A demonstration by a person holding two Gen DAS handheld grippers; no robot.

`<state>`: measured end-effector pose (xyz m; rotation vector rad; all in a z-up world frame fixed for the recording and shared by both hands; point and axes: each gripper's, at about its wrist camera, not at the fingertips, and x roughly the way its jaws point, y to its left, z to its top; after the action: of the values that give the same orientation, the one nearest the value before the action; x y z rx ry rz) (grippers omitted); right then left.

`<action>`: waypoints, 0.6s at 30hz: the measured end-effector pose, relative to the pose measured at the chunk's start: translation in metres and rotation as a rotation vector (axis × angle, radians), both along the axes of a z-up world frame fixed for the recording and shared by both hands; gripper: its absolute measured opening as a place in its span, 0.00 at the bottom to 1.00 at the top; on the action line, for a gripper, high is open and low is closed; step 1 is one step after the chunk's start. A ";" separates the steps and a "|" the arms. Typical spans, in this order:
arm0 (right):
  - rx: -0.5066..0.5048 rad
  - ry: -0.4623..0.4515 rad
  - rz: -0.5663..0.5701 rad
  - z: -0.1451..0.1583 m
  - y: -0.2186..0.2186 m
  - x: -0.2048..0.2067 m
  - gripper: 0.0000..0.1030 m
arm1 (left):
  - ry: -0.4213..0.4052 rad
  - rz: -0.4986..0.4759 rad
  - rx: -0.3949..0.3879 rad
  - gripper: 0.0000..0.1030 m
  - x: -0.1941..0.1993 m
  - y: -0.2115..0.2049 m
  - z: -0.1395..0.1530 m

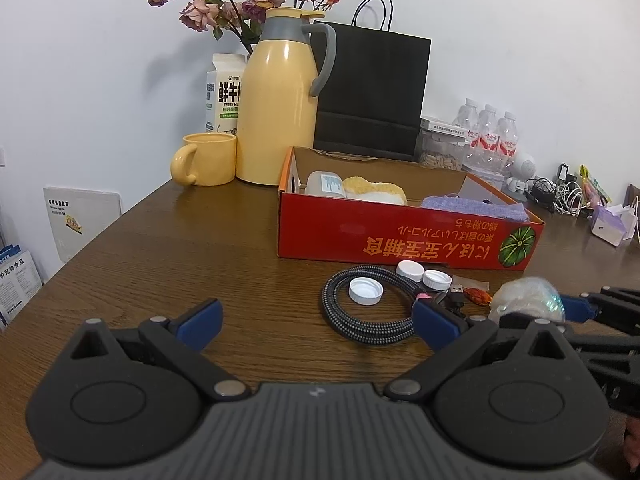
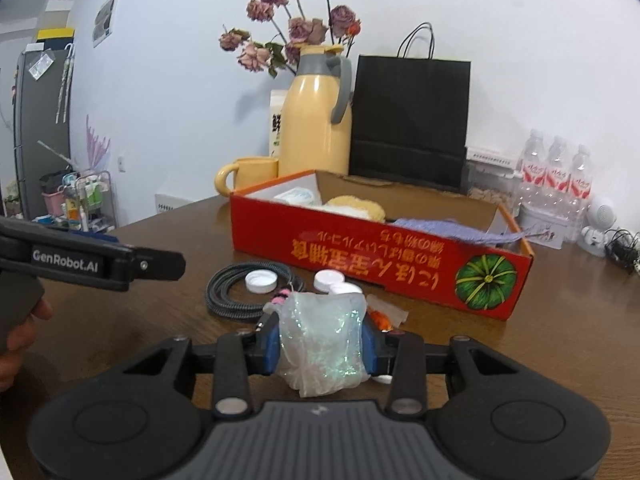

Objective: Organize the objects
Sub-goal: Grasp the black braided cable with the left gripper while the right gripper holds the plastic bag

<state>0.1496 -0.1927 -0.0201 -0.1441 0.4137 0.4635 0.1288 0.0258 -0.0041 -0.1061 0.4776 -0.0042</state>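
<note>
My right gripper (image 2: 320,346) is shut on a crumpled, glittery clear plastic bag (image 2: 324,320), its blue pads pressing on both sides. The bag (image 1: 528,296) also shows at the right of the left wrist view. My left gripper (image 1: 316,312) stands wide open over the wooden table with nothing between its fingers. Ahead lie a coiled braided cable (image 1: 360,320), three white caps (image 1: 365,290) and an orange wrapped sweet (image 1: 478,295). Behind them an open red cardboard box (image 1: 400,236) holds a white container (image 1: 326,184), a yellow-white sponge (image 1: 376,190) and a purple cloth (image 1: 476,206).
A yellow thermos jug (image 1: 280,100), yellow mug (image 1: 206,159), milk carton (image 1: 224,92) and black paper bag (image 1: 372,88) stand behind the box by the wall. Water bottles (image 1: 488,132) and tangled cords (image 1: 552,196) crowd the far right. Bare tabletop (image 1: 180,248) lies left of the box.
</note>
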 end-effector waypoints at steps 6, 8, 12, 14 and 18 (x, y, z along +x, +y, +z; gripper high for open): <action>0.049 -0.043 -0.032 0.009 -0.008 0.002 0.36 | 0.003 -0.005 0.005 1.00 0.002 -0.002 0.000; 0.050 -0.046 -0.036 0.011 -0.009 0.004 0.36 | 0.004 -0.009 0.007 1.00 0.003 -0.004 0.001; 0.054 -0.052 -0.034 0.013 -0.011 0.009 0.36 | 0.011 -0.016 0.014 1.00 0.006 -0.006 0.001; 0.052 -0.060 -0.036 0.015 -0.013 0.012 0.36 | 0.015 -0.021 0.014 1.00 0.009 -0.007 0.002; 0.041 -0.073 -0.043 0.019 -0.016 0.021 0.36 | 0.021 -0.031 0.017 1.00 0.015 -0.009 0.005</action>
<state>0.1711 -0.2082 -0.0008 -0.1116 0.3348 0.4229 0.1443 0.0167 0.0006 -0.0823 0.5001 -0.0298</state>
